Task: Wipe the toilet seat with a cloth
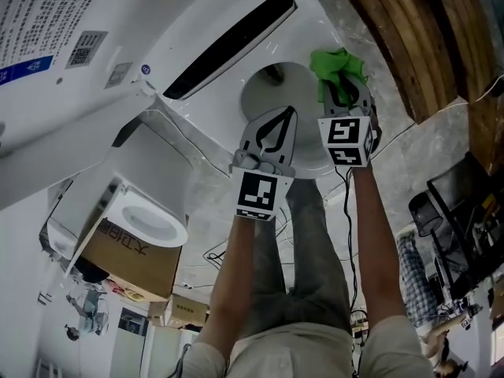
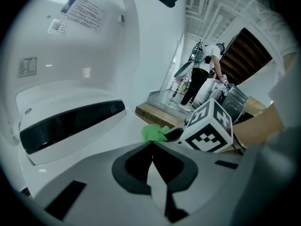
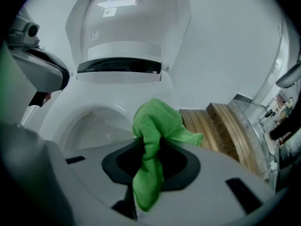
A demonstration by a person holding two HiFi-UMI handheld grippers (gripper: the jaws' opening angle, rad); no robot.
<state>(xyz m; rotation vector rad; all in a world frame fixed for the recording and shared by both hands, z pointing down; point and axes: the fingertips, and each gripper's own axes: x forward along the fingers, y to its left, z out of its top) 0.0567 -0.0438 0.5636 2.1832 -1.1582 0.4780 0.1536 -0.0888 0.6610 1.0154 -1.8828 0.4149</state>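
Note:
A green cloth (image 1: 337,67) (image 3: 153,140) is pinched in my right gripper (image 1: 340,91), bunched above the jaws and hanging down between them. It rests at the right side of the white toilet seat (image 1: 311,156), over the bowl (image 3: 89,126). My left gripper (image 1: 277,126) hovers over the bowl, its jaws pressed together with nothing in them. From the left gripper view the cloth (image 2: 155,133) shows just beyond the shut jaws, beside the right gripper's marker cube (image 2: 210,126). The lid (image 3: 127,22) stands raised, with a dark strip (image 1: 232,42) at its base.
Wooden slats (image 1: 417,38) (image 3: 218,126) lie to the right of the toilet. A second toilet sits in a cardboard box (image 1: 130,254) at lower left. A person (image 2: 200,76) stands in the background. Cables trail on the floor (image 1: 236,246).

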